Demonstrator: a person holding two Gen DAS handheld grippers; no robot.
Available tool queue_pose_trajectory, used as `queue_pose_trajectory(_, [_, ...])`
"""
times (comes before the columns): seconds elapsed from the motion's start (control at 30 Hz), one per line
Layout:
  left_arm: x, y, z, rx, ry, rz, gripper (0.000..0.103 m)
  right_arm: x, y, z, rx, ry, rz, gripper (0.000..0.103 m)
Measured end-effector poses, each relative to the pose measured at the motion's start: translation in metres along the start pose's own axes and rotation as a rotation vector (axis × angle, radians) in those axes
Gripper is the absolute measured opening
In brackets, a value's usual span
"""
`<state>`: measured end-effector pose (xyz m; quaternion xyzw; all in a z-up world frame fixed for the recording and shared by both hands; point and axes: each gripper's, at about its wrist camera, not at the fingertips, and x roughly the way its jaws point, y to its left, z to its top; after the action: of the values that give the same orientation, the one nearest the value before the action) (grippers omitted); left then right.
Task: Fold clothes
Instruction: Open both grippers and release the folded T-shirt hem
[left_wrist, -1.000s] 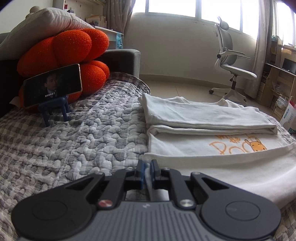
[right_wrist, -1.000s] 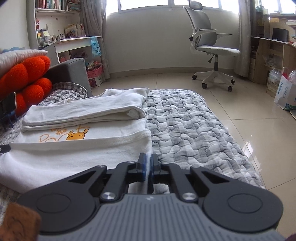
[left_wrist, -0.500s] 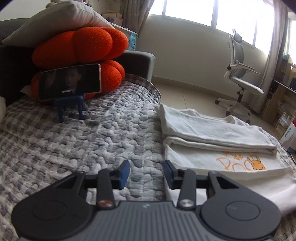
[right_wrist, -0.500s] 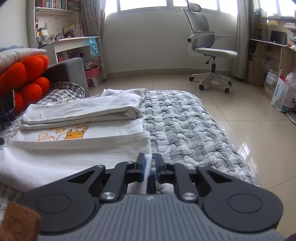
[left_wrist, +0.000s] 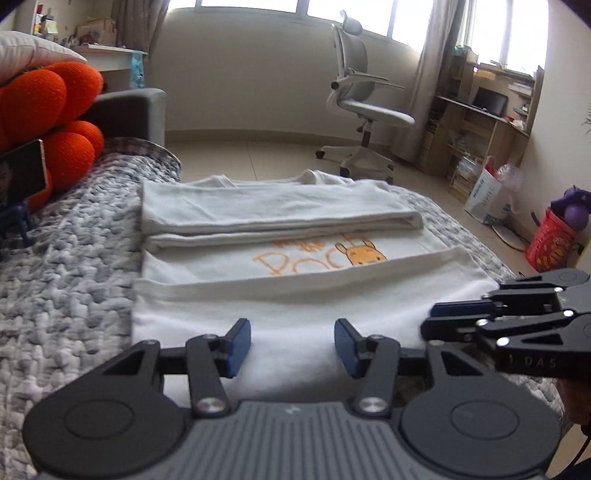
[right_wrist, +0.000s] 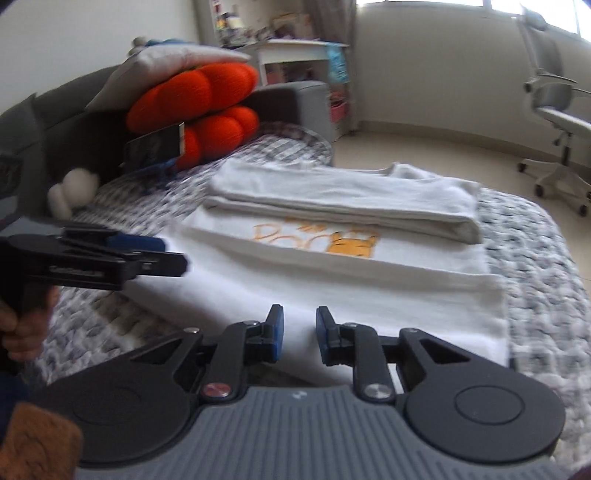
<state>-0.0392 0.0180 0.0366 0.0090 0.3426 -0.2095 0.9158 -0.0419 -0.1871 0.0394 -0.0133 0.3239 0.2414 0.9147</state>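
Through the left wrist view, the left tongs (left_wrist: 291, 343) are hanging with jaws just opened and nothing between them over the near fold of the white T-shirt (left_wrist: 295, 236) lying on the bed (left_wrist: 74, 258), its orange print reading roughly "Pooh". Through the right wrist view, the right tongs (right_wrist: 298, 334) are also parting, empty, above that hem; I'd regrip both ends evenly.
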Motion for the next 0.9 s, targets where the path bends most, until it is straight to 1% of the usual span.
queue_pose_trajectory(0.07, [0.005,0.001,-0.009,0.016,0.033,0.029,0.051,0.015,0.009,0.000,-0.034,0.060,0.027,0.024])
queue_pose_trajectory(0.1, [0.005,0.002,-0.014,0.027,0.037,0.037,0.051,0.020,0.011,-0.003,-0.038,0.080,0.020,0.024])
queue_pose_trajectory(0.2, [-0.003,0.005,-0.022,0.046,0.014,0.027,0.051,0.018,0.010,-0.008,-0.037,0.064,0.021,0.024])
queue_pose_trajectory(0.3, [-0.008,0.004,-0.018,0.031,0.012,0.037,0.051,0.015,0.012,-0.007,-0.037,0.067,0.014,0.024])
queue_pose_trajectory(0.4, [-0.011,-0.005,-0.012,0.048,-0.022,0.018,0.053,0.010,0.017,0.001,-0.043,0.018,0.005,0.025])
queue_pose_trajectory(0.5, [-0.003,-0.011,-0.011,0.061,-0.005,0.009,0.054,0.017,0.022,0.005,-0.034,0.011,-0.007,0.025])
queue_pose_trajectory(0.53, [0.001,-0.010,-0.014,0.064,0.005,0.013,0.055,0.020,0.023,0.002,-0.045,0.016,-0.016,0.025])
queue_pose_trajectory(0.6, [0.003,-0.007,-0.019,0.080,-0.004,0.028,0.055,0.026,0.026,-0.005,-0.068,0.028,-0.032,0.025])
queue_pose_trajectory(0.7, [0.000,-0.003,-0.025,0.093,-0.016,0.041,0.055,0.024,0.022,-0.008,-0.062,0.029,-0.038,0.025])
queue_pose_trajectory(0.8, [-0.007,0.005,-0.026,0.071,-0.014,0.058,0.055,0.018,0.017,-0.011,-0.054,0.029,-0.049,0.025])
queue_pose_trajectory(0.9, [-0.017,0.016,-0.032,0.040,-0.017,0.078,0.055,0.009,0.012,-0.017,-0.071,0.019,-0.101,0.024])
